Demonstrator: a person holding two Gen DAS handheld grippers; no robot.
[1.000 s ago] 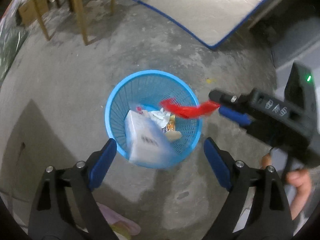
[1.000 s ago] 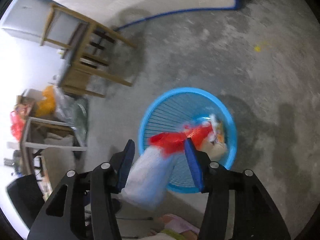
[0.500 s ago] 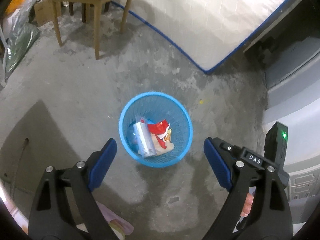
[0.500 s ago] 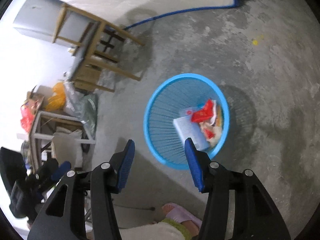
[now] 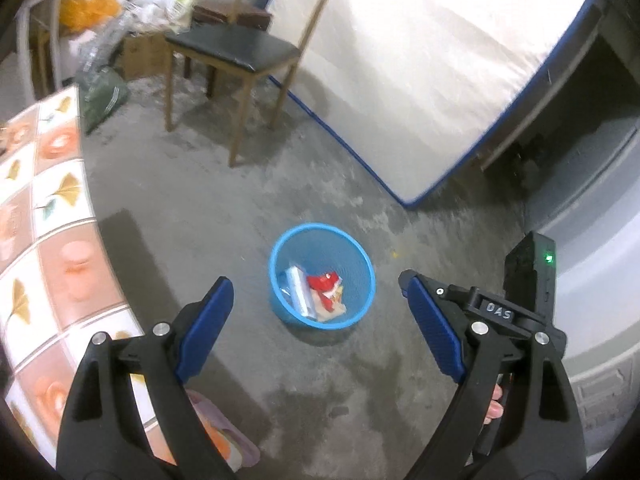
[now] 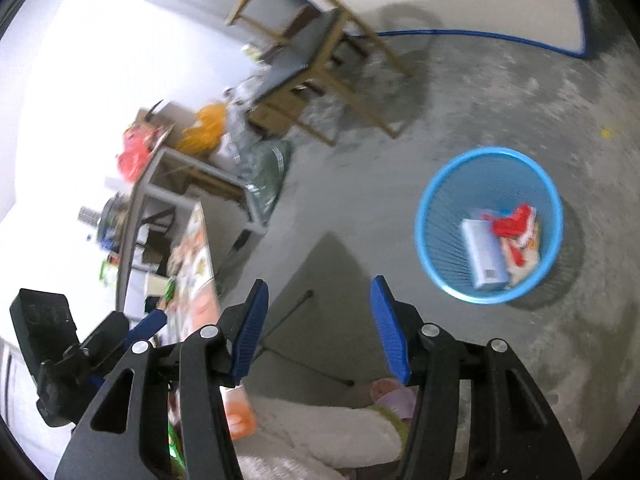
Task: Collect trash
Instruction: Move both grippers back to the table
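Observation:
A blue mesh waste basket stands on the concrete floor. Inside it lie a white and blue box, a red wrapper and other packets. My left gripper hangs high above the basket, open and empty. In the right wrist view the basket is down to the right, holding the box and the red wrapper. My right gripper is open with nothing between its fingers, well left of the basket and above it.
A wooden chair stands beyond the basket, beside a blue-edged mattress leaning on the wall. A table with a patterned cloth runs along the left. A grey cabinet is on the right. A person's slippered foot is below.
The white box and red wrapper fell from the open jaws into the basket. Both grippers then rose and pulled back, so the basket looks smaller; the table came into view.

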